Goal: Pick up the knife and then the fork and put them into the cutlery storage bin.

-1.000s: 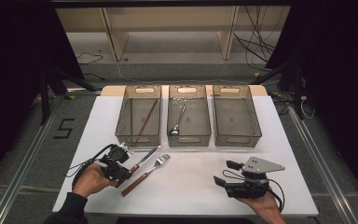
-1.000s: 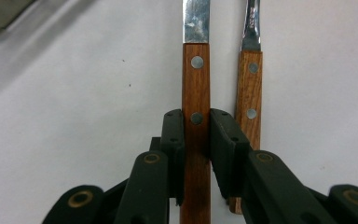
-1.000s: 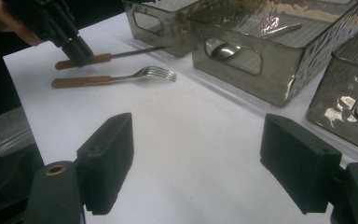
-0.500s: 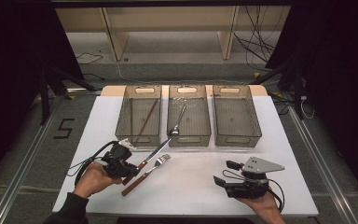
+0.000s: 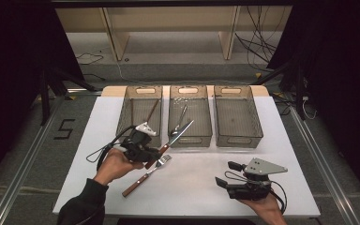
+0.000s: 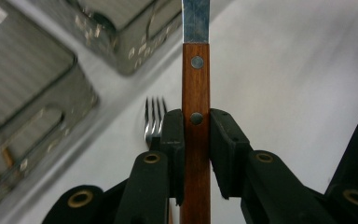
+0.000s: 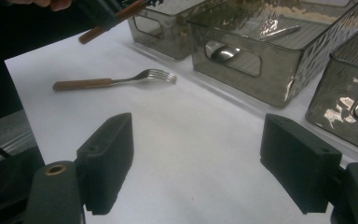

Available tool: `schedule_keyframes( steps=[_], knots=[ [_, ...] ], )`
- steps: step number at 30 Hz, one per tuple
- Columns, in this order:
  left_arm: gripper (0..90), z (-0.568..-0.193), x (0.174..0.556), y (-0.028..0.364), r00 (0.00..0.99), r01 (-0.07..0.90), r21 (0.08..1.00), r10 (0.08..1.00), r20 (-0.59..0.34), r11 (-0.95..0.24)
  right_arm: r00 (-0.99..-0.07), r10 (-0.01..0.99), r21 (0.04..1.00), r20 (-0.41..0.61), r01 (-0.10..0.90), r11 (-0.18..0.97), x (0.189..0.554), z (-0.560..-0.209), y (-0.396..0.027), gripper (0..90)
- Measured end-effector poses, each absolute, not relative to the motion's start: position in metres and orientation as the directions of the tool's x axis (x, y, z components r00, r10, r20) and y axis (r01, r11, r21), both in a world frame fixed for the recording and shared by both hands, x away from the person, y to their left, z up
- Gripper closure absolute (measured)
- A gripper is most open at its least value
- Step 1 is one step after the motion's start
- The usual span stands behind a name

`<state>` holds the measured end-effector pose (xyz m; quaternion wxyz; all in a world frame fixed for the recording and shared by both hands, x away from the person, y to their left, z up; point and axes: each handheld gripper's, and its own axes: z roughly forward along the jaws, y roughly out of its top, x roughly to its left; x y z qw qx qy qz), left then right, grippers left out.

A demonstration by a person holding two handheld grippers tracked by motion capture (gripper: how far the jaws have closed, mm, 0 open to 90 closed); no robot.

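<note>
High view first: the left gripper [image 5: 143, 149] is clamped on a wooden-handled knife [image 5: 171, 142], held up off the white table [image 5: 206, 187]. The knife's long axis runs diagonally, handle end low toward the person, blade tip pointing up and away toward the front wall of the middle bin [image 5: 190, 115], roughly over its near edge. A fork [image 5: 147, 175] with a matching wooden handle lies flat on the table just below the knife, on about the same diagonal, tines pointing toward the bins. The left bin [image 5: 139, 112] has a thin stick-like piece inside, the middle one holds metal cutlery, and I can't make out anything in the right bin [image 5: 237, 115]. The right gripper [image 5: 225, 176] sits low near the table's front right, well apart from all that.

Left gripper view: the pads are squeezed narrow on the knife handle [image 6: 196, 135], one on each side, right by the lower rivet. The handle runs straight up the middle and the steel blade continues off the top. Fork tines [image 6: 154, 119] peek out just behind the left pad.

Right gripper view: the jaws stand wide with nothing between them, just bare table. The fork [image 7: 114, 81] lies beyond, tines pointing right toward the bins.
</note>
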<state>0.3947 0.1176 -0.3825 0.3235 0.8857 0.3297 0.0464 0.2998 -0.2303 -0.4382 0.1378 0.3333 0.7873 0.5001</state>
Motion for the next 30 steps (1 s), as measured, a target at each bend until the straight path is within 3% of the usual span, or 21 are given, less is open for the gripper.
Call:
schedule_keyframes(
  steps=[16, 30],
  knots=[
    [75.9, -0.364, 0.440, 0.044, 0.807, 0.514, 0.664, 0.568, -0.160, -0.543, -0.733, 0.670, 0.890, 0.116, 0.376, 0.258, 0.298, -0.438, -0.233, 26.4],
    [75.9, -0.358, 0.478, -0.002, 0.796, 0.542, 0.677, 0.561, -0.225, -0.497, -0.739, 0.663, 0.891, 0.117, 0.373, 0.258, 0.297, -0.438, -0.234, 26.4]
  ],
)
